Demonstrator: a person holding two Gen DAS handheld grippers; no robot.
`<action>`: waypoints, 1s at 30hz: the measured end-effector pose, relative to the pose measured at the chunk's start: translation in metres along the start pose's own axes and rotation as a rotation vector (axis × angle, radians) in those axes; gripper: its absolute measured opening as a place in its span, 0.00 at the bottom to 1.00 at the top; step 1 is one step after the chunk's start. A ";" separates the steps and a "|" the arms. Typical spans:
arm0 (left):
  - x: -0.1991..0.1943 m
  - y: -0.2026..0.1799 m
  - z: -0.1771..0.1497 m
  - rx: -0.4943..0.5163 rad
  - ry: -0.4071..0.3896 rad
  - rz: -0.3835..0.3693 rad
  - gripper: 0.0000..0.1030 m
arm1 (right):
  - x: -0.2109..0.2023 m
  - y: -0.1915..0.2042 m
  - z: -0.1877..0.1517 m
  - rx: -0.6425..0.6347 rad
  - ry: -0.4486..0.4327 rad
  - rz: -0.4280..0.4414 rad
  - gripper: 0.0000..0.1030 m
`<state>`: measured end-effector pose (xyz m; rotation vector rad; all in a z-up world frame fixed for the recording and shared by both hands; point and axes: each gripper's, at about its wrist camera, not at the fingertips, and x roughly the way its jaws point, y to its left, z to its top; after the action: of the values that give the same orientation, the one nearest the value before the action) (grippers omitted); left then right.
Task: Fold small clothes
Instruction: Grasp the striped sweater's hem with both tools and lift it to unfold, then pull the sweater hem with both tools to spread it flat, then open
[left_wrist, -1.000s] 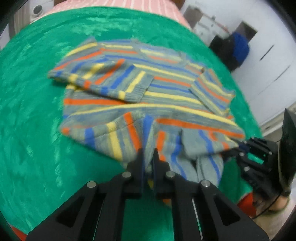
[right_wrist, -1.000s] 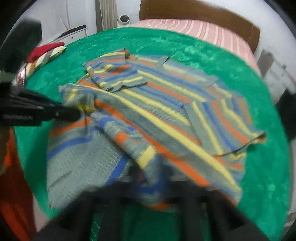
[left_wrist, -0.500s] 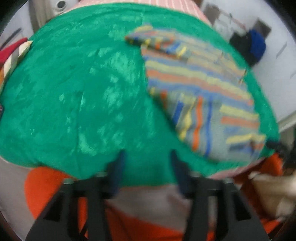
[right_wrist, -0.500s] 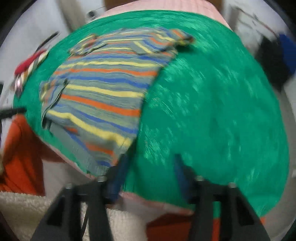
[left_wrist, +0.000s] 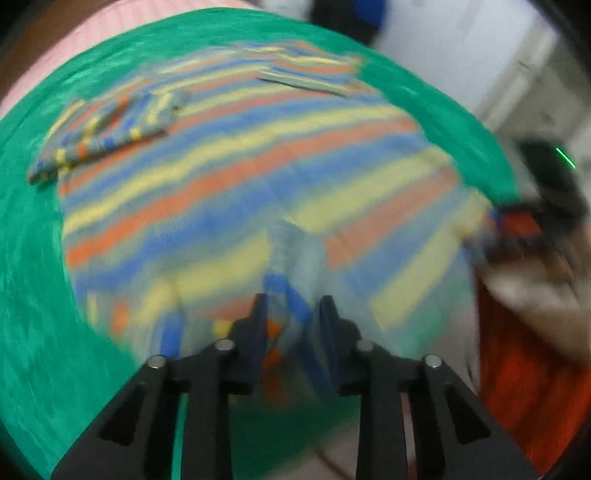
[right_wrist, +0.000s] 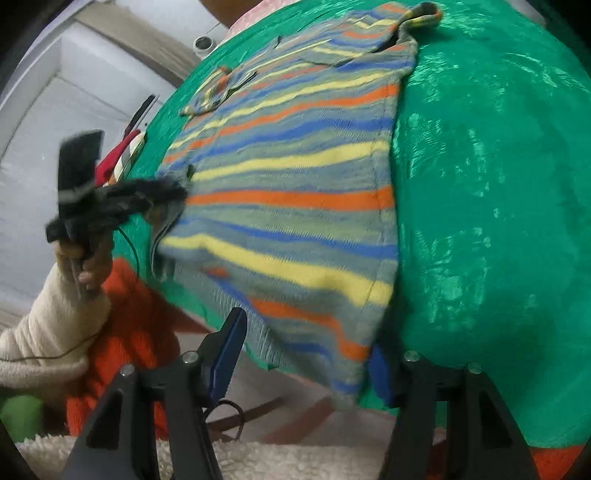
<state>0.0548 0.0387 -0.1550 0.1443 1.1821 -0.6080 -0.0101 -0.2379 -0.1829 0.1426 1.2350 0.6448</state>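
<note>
Striped sweater (right_wrist: 295, 206) at mid-fold: sleeves laid in, hem hanging over the near edge.
Left gripper (left_wrist: 291, 314), jaws just narrowed, pinches the hem; right gripper (right_wrist: 306, 350) stands half-open astride the hem's right corner, nothing clamped. Green cover (right_wrist: 480, 184) over a bed; white wall behind.

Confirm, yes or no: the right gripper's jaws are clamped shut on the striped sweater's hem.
No: the right gripper stands open, its fingers wide apart either side of the striped sweater's hanging hem.

One striped sweater (right_wrist: 295, 177), one green blanket (right_wrist: 480, 184), two tools (right_wrist: 303, 347)
</note>
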 end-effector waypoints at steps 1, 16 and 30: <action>-0.011 -0.002 -0.017 0.023 0.029 -0.028 0.20 | -0.003 -0.003 -0.002 -0.003 0.002 -0.004 0.59; -0.018 0.028 -0.080 -0.293 0.111 0.186 0.26 | 0.004 -0.002 0.000 -0.074 0.070 -0.008 0.34; -0.015 0.021 -0.109 -0.267 0.195 0.371 0.01 | 0.009 -0.031 -0.007 0.031 0.168 -0.220 0.03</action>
<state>-0.0274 0.1065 -0.1878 0.1930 1.3712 -0.1086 -0.0036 -0.2598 -0.2065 -0.0225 1.4004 0.4532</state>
